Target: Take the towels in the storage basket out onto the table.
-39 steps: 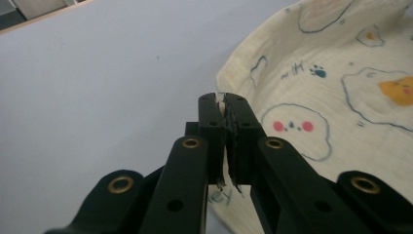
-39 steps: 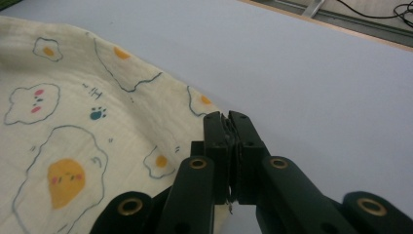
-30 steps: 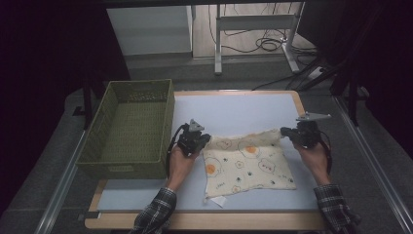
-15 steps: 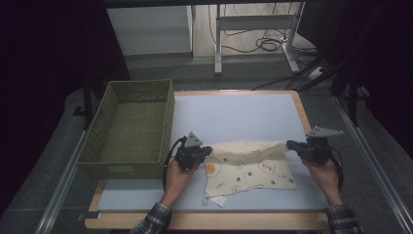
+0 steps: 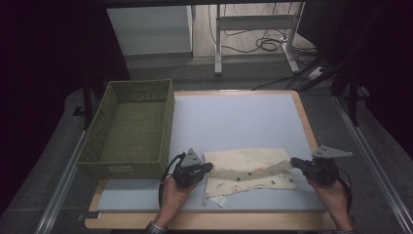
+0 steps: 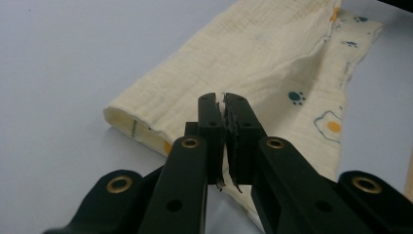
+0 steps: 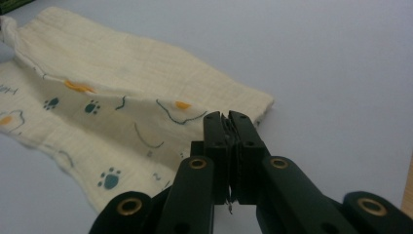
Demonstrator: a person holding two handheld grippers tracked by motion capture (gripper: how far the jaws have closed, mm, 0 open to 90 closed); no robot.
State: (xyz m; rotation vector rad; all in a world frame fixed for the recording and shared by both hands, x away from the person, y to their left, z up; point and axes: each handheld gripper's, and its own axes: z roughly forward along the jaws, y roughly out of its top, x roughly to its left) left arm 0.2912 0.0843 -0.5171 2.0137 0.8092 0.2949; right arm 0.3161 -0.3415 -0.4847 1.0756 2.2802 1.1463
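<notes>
Here, on the blue bench (image 5: 234, 117) beside the green basket (image 5: 129, 126), the printed cloth (image 5: 251, 170) lies half-folded near your edge, long axis running left to right between your hands. Left tool (image 5: 207, 167) and right tool (image 5: 294, 162) each pinch a corner. Pull unevenly and a corner could slip, skewing the fold.
</notes>
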